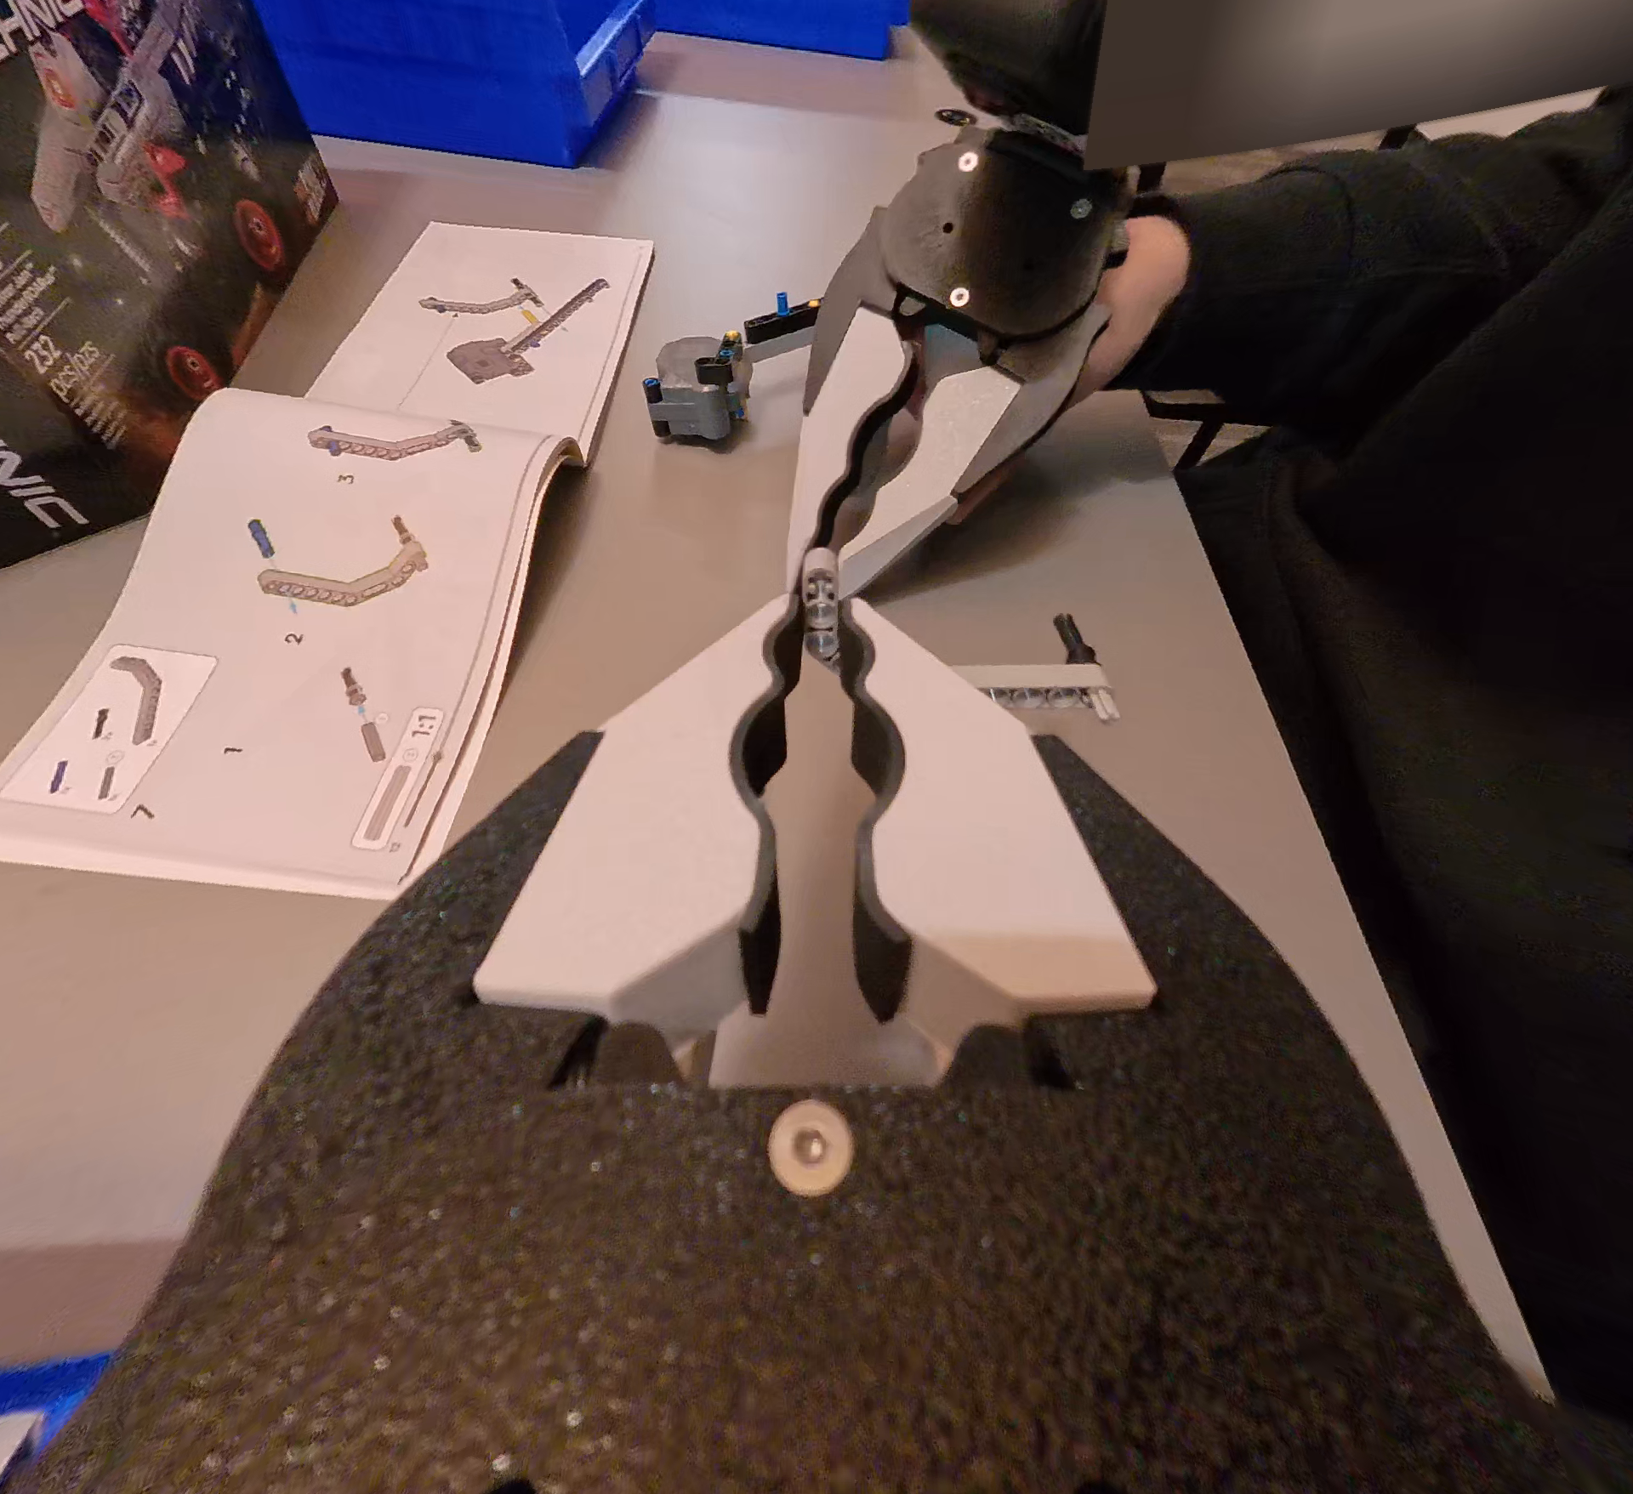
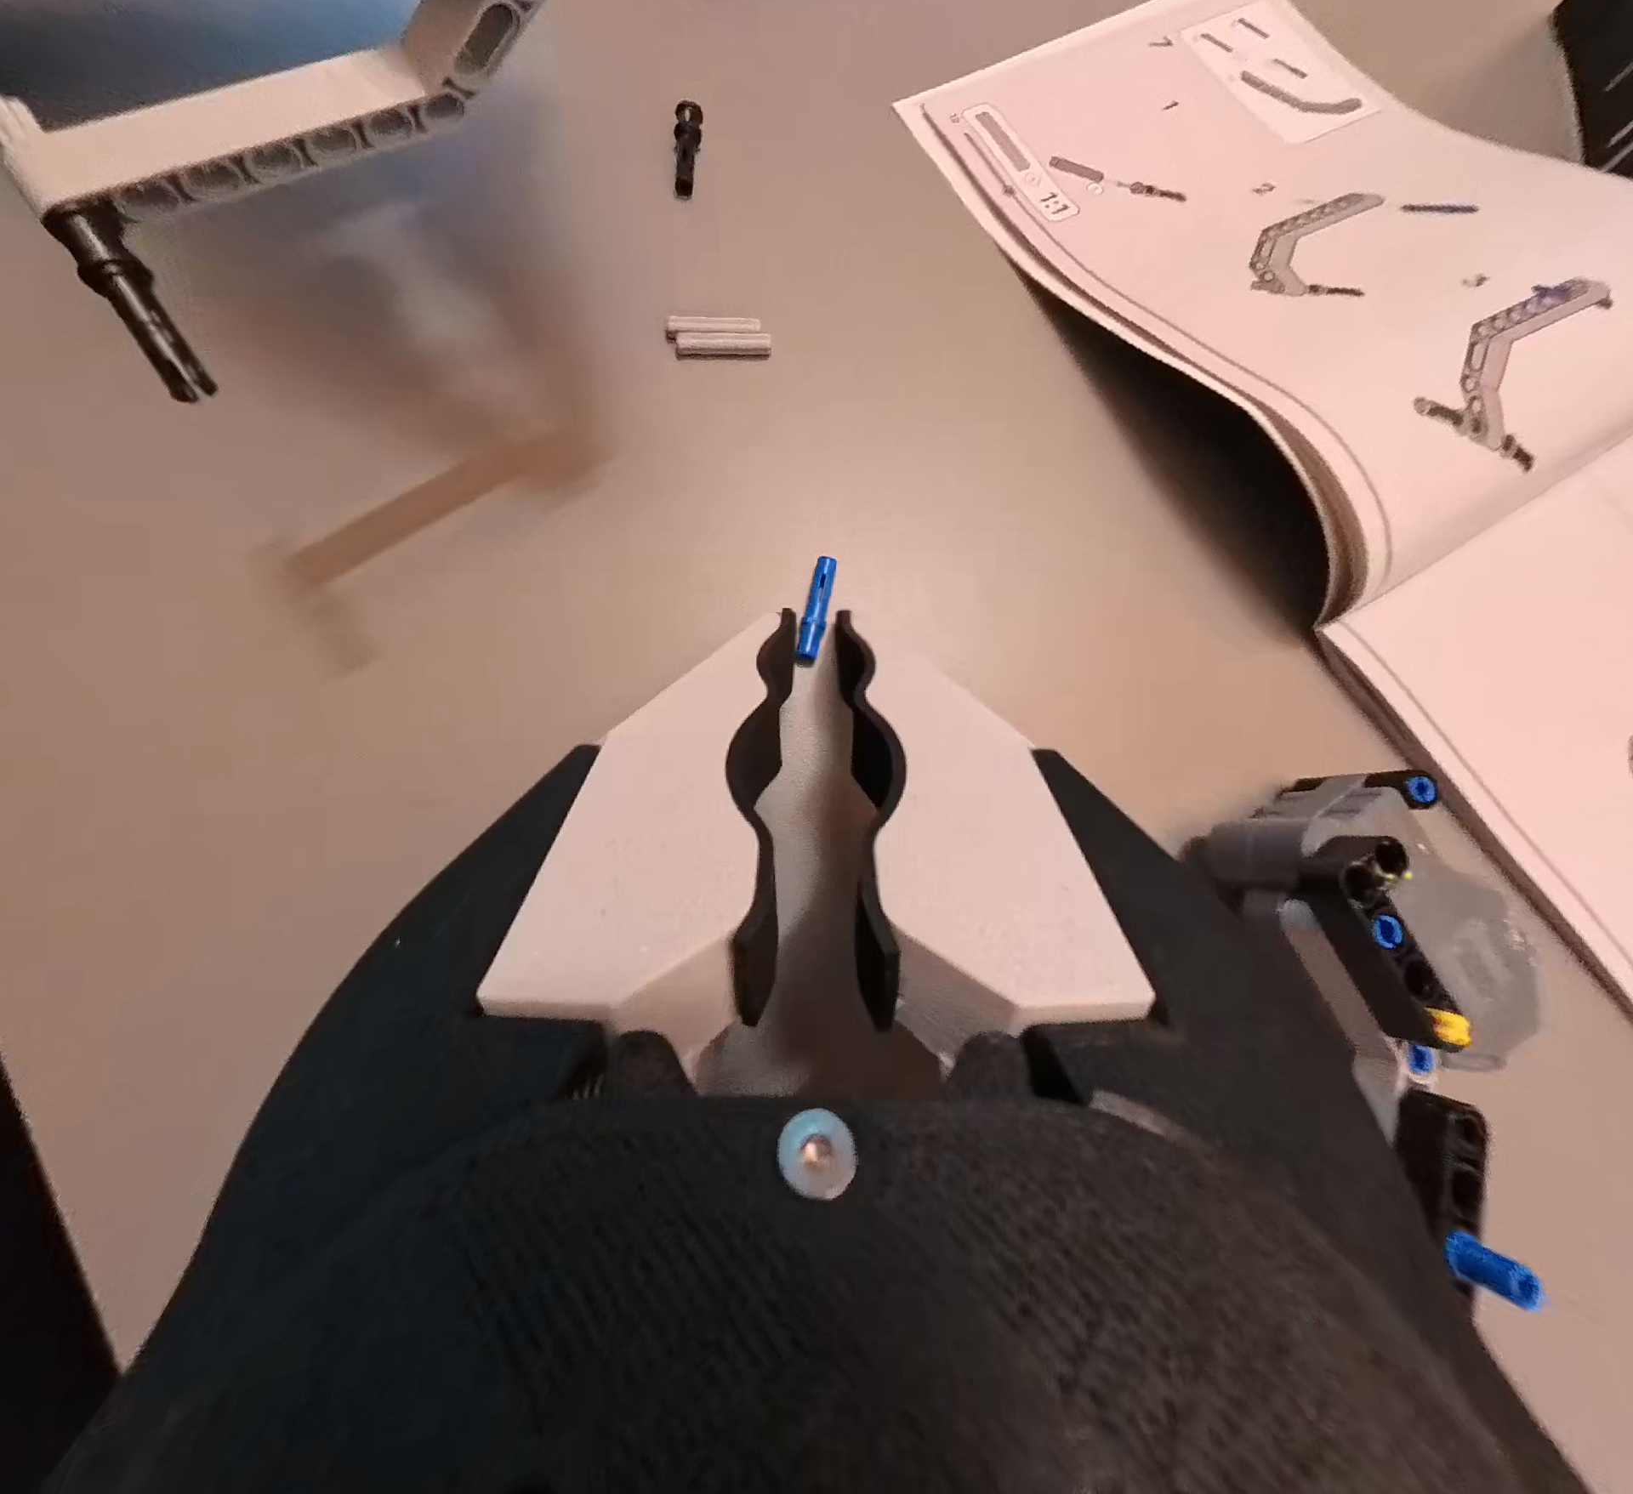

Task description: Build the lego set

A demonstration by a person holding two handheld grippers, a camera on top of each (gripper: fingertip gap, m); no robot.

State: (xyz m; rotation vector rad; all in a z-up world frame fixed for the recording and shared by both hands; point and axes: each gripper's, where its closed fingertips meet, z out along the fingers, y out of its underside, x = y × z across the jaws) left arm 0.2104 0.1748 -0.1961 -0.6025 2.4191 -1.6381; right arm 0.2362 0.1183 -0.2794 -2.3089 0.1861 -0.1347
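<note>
Left gripper [image 1: 820,623] pinches my grey beam [image 1: 822,599]; right gripper [image 2: 813,628] clamps blue pin [image 2: 815,609] (manual [image 2: 1325,232] open nearby).

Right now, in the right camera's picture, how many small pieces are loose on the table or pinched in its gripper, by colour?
Black pin: 1
Grey axles: 2
Blue pin, pinched in the right gripper: 1
Total: 4
</note>
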